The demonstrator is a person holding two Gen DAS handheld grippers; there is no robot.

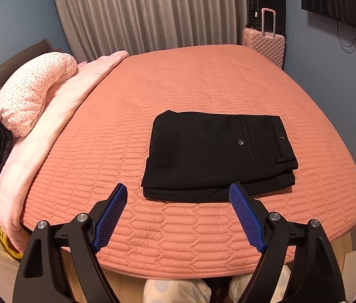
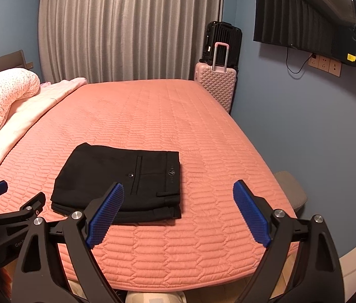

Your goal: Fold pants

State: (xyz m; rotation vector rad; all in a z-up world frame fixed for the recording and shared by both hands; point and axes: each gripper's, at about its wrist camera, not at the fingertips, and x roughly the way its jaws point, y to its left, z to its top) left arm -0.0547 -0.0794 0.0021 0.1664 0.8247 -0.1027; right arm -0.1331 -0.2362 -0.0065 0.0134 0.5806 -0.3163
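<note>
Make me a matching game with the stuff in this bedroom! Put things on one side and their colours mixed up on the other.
Things:
1. folded pants
2. bed cover
3. curtain
4. front suitcase

Colours:
A. grey
B. pale pink
C. black
D. salmon orange

Pairs: 1-C, 2-D, 3-A, 4-B

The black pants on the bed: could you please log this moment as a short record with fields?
item: black pants, folded into a compact stack
resting on: coral quilted bedspread
top face: back pocket with button, waistband to the right
left gripper: open, empty, near the pants' front edge
right gripper: open, empty
contact: neither gripper holds the pants
background: pink suitcase, wall TV
</note>
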